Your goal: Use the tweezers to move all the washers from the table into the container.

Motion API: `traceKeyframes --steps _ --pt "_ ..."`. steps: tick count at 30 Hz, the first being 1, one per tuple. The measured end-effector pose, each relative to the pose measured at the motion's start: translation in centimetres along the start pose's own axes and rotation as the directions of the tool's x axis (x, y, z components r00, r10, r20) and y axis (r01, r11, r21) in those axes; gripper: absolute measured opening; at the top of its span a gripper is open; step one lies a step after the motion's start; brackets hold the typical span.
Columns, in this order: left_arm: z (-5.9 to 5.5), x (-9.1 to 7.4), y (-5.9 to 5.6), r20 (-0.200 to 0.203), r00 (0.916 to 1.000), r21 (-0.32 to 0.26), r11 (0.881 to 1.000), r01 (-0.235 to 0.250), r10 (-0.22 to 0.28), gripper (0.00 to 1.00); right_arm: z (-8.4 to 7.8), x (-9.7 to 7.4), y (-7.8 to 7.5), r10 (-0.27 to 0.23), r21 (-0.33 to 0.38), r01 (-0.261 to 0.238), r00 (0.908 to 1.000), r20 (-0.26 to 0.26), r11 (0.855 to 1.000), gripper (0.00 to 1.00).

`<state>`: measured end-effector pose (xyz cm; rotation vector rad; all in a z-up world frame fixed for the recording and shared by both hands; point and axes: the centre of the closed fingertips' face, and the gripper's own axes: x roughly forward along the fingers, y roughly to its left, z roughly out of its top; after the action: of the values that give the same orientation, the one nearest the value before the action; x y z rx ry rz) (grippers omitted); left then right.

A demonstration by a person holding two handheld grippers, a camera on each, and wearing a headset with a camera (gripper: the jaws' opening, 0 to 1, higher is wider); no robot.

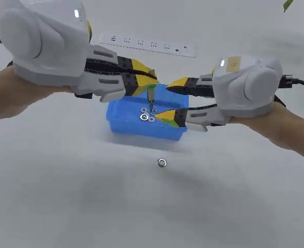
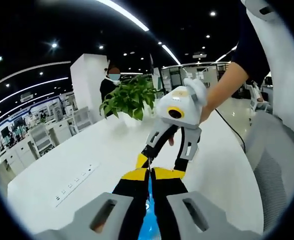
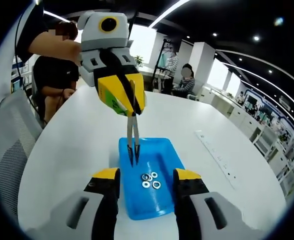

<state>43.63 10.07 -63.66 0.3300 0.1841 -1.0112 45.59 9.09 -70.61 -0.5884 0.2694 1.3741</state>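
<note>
Over the blue container (image 1: 122, 120), where several washers (image 1: 144, 117) lie, the left gripper (image 1: 144, 81) clamps the tweezers (image 1: 151, 101) in its fingers, the right gripper (image 3: 147, 175) stands with fingers open, and the last washer (image 1: 162, 163) sits on the bench (image 1: 64, 196), apt to skid away if pinched off-centre.

A long white power strip (image 1: 147, 45) lay flat. Far past the power strip stood a leafy green plant (image 2: 129, 97), with a person (image 2: 108, 84) standing just behind it.
</note>
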Motion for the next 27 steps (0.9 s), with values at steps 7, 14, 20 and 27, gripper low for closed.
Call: traceKeyframes --steps 7,14,20,27 --pt "0.3 -0.7 -1.4 0.045 0.9989 -0.056 0.998 -0.013 0.016 0.05 0.1 -2.6 -0.6 -0.112 0.04 0.11 0.9931 0.037 0.993 0.65" --pt "0.2 -0.8 -3.4 0.036 0.9994 -0.054 0.999 -0.002 0.004 0.05 -0.6 -4.9 0.1 -0.146 0.086 0.142 0.9885 0.039 0.986 0.77" --pt "0.2 -0.8 -4.9 0.043 0.9989 -0.078 0.997 0.02 -0.017 0.05 -3.2 -7.3 1.3 -0.162 0.1 0.162 0.9867 -0.014 0.982 0.86" --pt "-0.2 -0.5 -6.1 0.065 0.9977 -0.125 0.992 0.03 -0.022 0.05 -4.4 -10.0 2.1 -0.238 0.246 0.23 0.9713 0.002 0.942 1.0"
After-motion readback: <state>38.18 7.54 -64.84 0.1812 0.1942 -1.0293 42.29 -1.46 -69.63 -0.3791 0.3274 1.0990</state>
